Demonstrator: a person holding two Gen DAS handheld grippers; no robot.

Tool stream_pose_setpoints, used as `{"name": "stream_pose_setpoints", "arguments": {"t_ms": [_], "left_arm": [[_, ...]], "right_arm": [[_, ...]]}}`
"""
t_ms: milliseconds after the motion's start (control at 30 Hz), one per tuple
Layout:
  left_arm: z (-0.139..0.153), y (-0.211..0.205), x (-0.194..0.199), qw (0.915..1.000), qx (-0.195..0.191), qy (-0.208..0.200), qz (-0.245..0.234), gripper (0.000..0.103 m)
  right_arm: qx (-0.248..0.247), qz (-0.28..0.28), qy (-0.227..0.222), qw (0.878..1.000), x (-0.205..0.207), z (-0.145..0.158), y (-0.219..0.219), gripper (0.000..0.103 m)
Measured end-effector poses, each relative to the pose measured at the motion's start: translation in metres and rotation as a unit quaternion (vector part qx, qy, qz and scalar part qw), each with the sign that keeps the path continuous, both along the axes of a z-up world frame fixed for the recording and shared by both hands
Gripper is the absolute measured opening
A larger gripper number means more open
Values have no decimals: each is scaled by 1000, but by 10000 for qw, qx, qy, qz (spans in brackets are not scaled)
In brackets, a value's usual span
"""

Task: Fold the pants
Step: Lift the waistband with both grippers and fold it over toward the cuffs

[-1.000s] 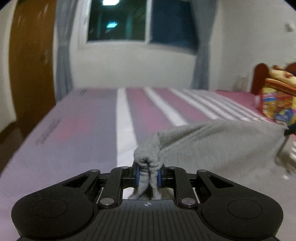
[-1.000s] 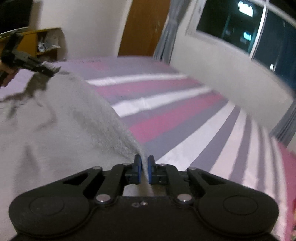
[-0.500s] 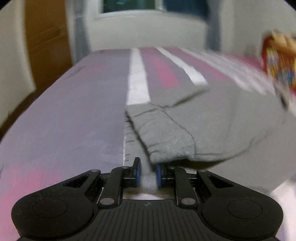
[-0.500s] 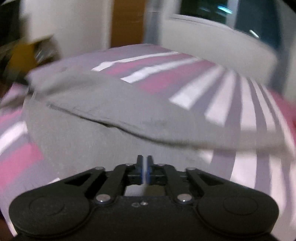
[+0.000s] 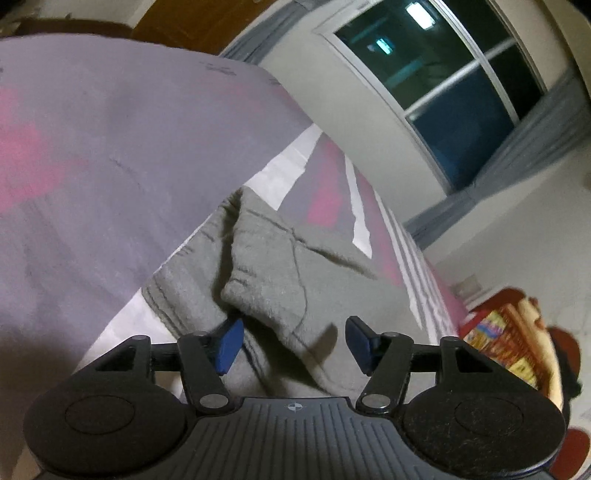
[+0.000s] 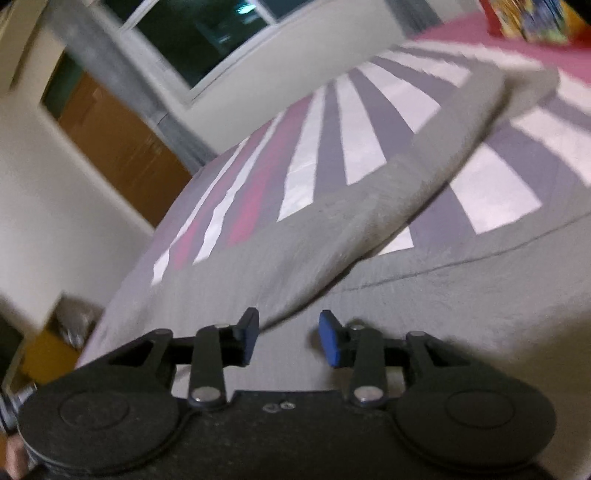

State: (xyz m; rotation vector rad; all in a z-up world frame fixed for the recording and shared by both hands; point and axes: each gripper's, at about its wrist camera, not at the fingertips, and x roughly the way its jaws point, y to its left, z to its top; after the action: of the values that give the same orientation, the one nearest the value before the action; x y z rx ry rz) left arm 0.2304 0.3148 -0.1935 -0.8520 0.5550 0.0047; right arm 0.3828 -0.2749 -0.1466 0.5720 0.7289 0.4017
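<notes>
Left wrist view has my left gripper (image 5: pixel 293 341) spread wide over the grey pants (image 5: pixel 280 280), which lie on the striped bedsheet (image 5: pixel 110 147); nothing is held between the blue pads (image 5: pixel 229 345), though a folded cuff of the fabric lies just ahead of the left pad and reaches into the gap; a second layer of the pants lies under it, running toward the near edge.

Right wrist view shows my right gripper (image 6: pixel 288 339) likewise parted and holding nothing; grey cloth (image 6: pixel 461 295) fills the ground below and ahead of the fingers, and one long leg (image 6: pixel 424 155) stretches away across the white and purple stripes (image 6: pixel 351 140), its far end blurred.

Only the left view shows the cuff's hem and stitching, and a colourful bundle (image 5: pixel 506 347) at the right edge; only the right view shows the full run of the leg and the brown door (image 6: pixel 122 147) beside the window (image 6: pixel 207 33).

Both views are tilted, so each gripper is rolled to one side, hovering low over the cloth.
</notes>
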Motion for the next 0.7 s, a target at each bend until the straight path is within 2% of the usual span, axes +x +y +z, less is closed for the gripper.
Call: {"name": "stream_pose_setpoints", "arguments": {"t_ms": [133,233,333,367,400,467,567,633,700], "left_arm": [[-12,5,16,9993,-310,-61,177,61],[-22,4,32,9986,-435,-20,310,47],[-26,4,33,9982,-424,31,413,36],[-26,5,35,9981,-426,58,443,29],[-23,4,36,9980,-399,47,488,26],[-13,8,42,9977,-418,-148,505,22],[11,14,50,9981,-346,-369,346,22],[23,21,50,9988,-255,-353,237,22],[27,28,45,9997,-104,-194,107,22]], "right_arm": [[352,-149,246,9990,26,-15,-1,37],[489,-201,367,9979,37,-21,3,34],[390,-288,421,9979,40,-21,6,23],[344,-323,426,9980,43,-22,6,16],[264,-315,418,9983,44,-21,7,7],[29,-178,178,9997,39,-10,9,5],[38,-8,-546,9985,6,31,4,5],[-10,106,-887,9960,-22,52,-3,4],[-40,259,-1000,9946,-48,59,-7,4]]}}
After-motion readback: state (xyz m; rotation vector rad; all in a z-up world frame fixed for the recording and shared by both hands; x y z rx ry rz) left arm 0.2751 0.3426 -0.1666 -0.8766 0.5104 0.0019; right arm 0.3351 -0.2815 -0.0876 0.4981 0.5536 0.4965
